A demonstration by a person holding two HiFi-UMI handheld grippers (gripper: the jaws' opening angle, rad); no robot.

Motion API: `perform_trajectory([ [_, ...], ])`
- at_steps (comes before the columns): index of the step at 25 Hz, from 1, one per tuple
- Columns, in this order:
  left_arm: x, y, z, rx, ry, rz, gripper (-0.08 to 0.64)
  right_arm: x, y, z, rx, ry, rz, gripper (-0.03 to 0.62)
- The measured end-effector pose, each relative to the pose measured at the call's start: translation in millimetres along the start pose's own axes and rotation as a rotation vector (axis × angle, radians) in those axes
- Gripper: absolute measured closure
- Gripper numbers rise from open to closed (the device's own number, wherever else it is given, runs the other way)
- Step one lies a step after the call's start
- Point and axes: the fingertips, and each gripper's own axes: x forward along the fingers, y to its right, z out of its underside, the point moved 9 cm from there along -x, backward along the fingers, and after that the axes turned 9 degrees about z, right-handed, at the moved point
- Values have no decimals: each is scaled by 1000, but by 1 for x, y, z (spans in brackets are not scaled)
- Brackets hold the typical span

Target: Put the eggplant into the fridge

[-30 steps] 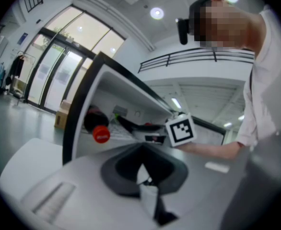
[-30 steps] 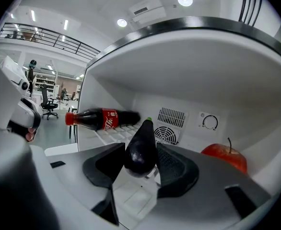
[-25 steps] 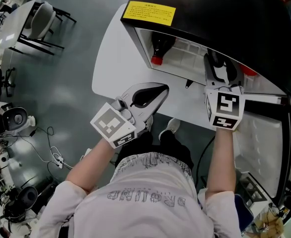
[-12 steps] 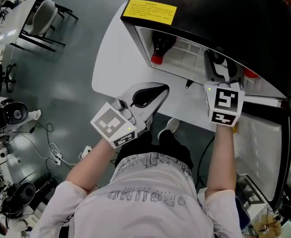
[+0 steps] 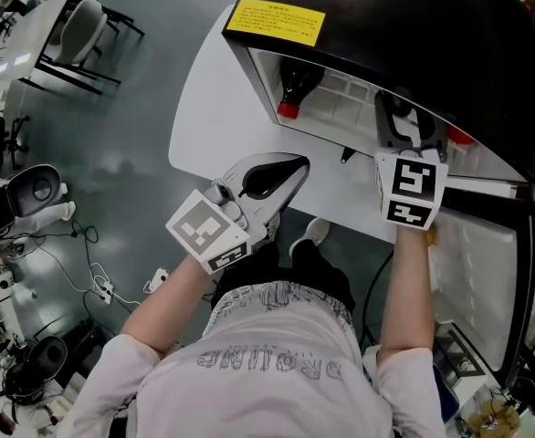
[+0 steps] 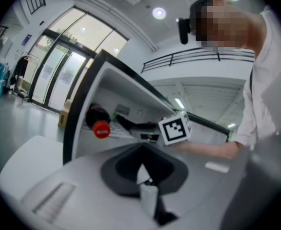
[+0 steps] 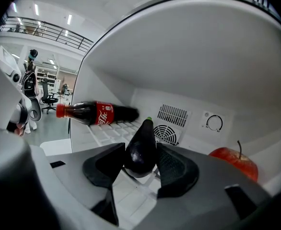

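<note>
In the right gripper view the dark purple eggplant (image 7: 141, 145) stands stem-up between the pads of my right gripper (image 7: 141, 153), which is shut on it. It hangs just over the white wire shelf (image 7: 107, 133) inside the fridge (image 5: 414, 26). In the head view the right gripper (image 5: 404, 121) reaches into the fridge opening and hides the eggplant. My left gripper (image 5: 290, 167) hovers over the white table (image 5: 204, 117) in front of the fridge. Its jaws are shut with nothing between them, as the left gripper view also shows for the left gripper (image 6: 143, 169).
A cola bottle (image 7: 97, 113) lies on the shelf to the left, red cap outward. A red apple (image 7: 234, 161) sits on the right by the back wall. The fridge door (image 5: 487, 272) hangs open at the right. Chairs and cables (image 5: 76, 35) stand on the floor to the left.
</note>
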Motion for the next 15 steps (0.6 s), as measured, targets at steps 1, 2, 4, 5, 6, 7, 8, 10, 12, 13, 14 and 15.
perform_trajectory([
  [1, 0, 0, 0, 0, 0, 1, 552, 0, 0, 0, 2, 0, -1, 394],
  [2, 0, 1, 0, 0, 0, 2, 552, 0, 0, 0, 5, 0, -2, 393],
  [4, 0, 1, -1, 1, -2, 5, 552, 0, 1, -1, 10, 1, -2, 393],
  [5, 0, 2, 0, 1, -3, 6, 552, 0, 1, 0, 12, 2, -1, 393],
  [6, -1, 2, 0, 1, -4, 8, 552, 0, 1, 0, 12, 2, 0, 393],
  [7, -1, 2, 0, 0, -4, 9, 552, 0, 1, 0, 13, 3, 1, 393],
  [8, -1, 2, 0, 0, -4, 10, 552, 0, 0, 0, 13, 3, 1, 393],
  [10, -1, 2, 0, 2, -6, 11, 552, 1, 0, 0, 10, 4, -1, 393],
  [12, -1, 2, 0, 4, -10, 13, 552, 0, 0, 1, 6, 5, -1, 391],
  [13, -1, 2, 0, 5, -11, 14, 552, 0, 0, 0, 4, 6, -1, 391],
  [14, -1, 2, 0, 5, -12, 15, 552, 0, 0, 0, 3, 9, -1, 391],
  [15, -1, 2, 0, 5, -13, 15, 552, 0, 0, 0, 3, 11, -1, 390],
])
